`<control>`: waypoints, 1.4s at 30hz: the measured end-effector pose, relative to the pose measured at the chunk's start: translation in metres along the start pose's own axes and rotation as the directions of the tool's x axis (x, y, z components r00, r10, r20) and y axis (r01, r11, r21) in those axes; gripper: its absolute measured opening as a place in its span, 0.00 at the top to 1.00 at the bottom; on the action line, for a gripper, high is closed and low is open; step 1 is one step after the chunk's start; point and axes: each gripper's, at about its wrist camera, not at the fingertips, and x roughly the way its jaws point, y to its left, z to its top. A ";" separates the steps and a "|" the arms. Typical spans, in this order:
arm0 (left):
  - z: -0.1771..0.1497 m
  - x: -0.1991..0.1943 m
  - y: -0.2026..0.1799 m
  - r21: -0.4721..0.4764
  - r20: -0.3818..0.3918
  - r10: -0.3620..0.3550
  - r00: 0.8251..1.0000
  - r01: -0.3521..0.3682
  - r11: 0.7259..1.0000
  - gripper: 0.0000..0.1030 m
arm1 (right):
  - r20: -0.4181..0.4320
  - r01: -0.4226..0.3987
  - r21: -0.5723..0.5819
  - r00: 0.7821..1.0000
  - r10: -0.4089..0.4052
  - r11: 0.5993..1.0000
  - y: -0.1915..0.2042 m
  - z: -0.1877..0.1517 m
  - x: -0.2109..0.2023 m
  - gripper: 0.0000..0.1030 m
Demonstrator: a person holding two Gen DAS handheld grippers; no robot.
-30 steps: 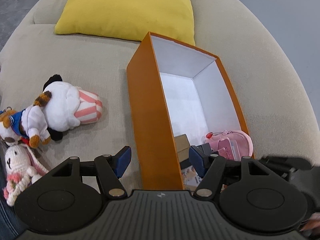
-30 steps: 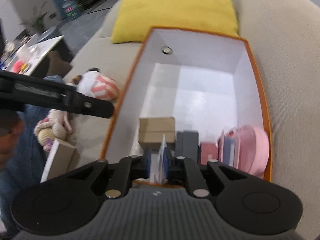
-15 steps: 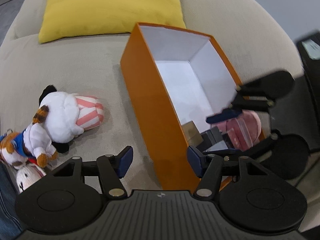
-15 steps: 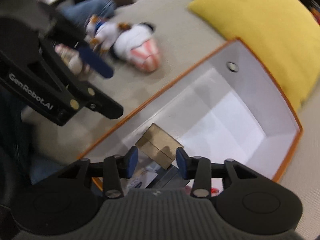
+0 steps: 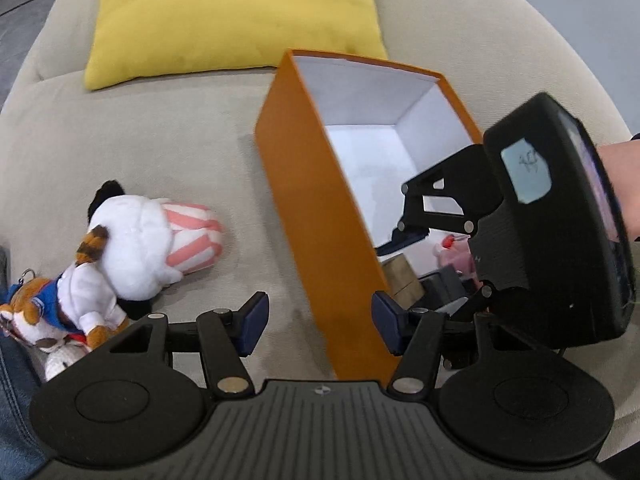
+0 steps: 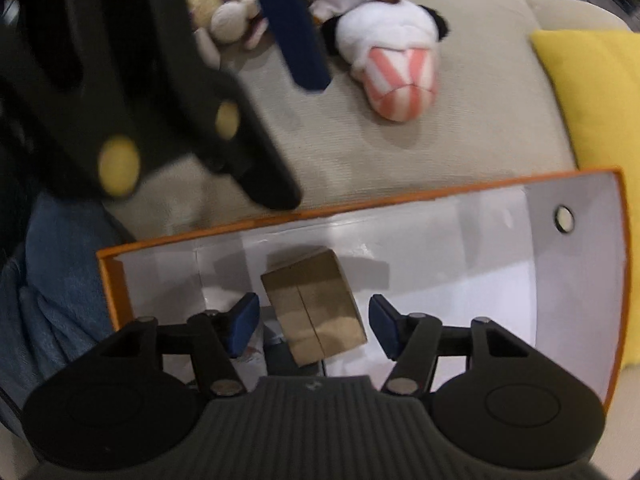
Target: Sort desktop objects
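Desktop objects are what I am sorting into the orange box [image 5: 320,220], and I am going through the left wrist view first. The box is standing in the middle of the frame on the beige sofa [image 5: 160,152], its near orange wall running down between the pads of my left gripper [image 5: 318,320]. Those jaws are standing open and have been easing slightly narrower, one pad outside the wall and one over the box's near end, neither pressing on it as far as I can tell. At the right of the frame my right gripper [image 5: 416,236] is now reaching down into the box, where half a second ago it was only hanging above the rim. Under it I am seeing a brown cardboard block [image 5: 402,276] and something pink [image 5: 456,254] on the box floor. The plush toys [image 5: 136,248] are still lying at the lower left, outside the box, with the yellow cushion [image 5: 236,16] along the top. Turning to the right wrist view, the right gripper [image 6: 314,326] is pointing down into the box [image 6: 440,196]; its jaws have just been opening and are now wide. The cardboard block [image 6: 314,304] is lying between the pads, touched by neither. A second ago these jaws were pinching a thin white card, which I can no longer make out. I am judging that item delivered, so the plush toys [image 6: 384,44], in the upper part of this frame, are the ones left to collect.
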 end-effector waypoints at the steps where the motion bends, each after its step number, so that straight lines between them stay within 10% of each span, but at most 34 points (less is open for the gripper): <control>1: 0.000 0.001 0.002 -0.007 -0.003 0.004 1.000 -0.004 1.000 0.35 | -0.002 -0.009 -0.006 1.000 0.009 1.000 -0.002 0.000 0.003 0.49; 8: 0.003 0.004 0.010 -0.037 -0.003 0.021 1.000 -0.021 0.999 0.35 | 0.026 -0.071 0.288 0.997 0.067 0.955 -0.047 -0.004 0.000 0.50; 14: 0.003 0.001 0.010 -0.038 0.003 0.013 1.000 -0.013 0.999 0.35 | 0.082 -0.206 0.674 0.975 0.206 0.709 -0.089 -0.021 0.005 0.50; 22: -0.001 0.002 0.009 -0.038 -0.005 0.007 1.000 -0.007 0.999 0.35 | 0.129 -0.289 0.817 0.935 0.330 0.498 -0.096 -0.040 0.014 0.51; 29: -0.003 -0.002 0.010 -0.039 0.003 0.012 1.000 -0.012 0.999 0.35 | 0.144 -0.295 0.811 0.937 0.317 0.504 -0.078 -0.042 -0.008 0.52; 33: -0.003 -0.004 0.011 -0.045 0.010 0.013 1.000 -0.012 0.999 0.35 | 0.181 -0.296 0.809 0.947 0.265 0.508 -0.085 -0.048 -0.019 0.69; 42: 0.000 -0.001 0.012 -0.059 0.013 0.011 1.000 -0.011 0.998 0.35 | 0.259 -0.326 0.848 0.943 0.212 0.417 -0.103 -0.047 -0.003 0.74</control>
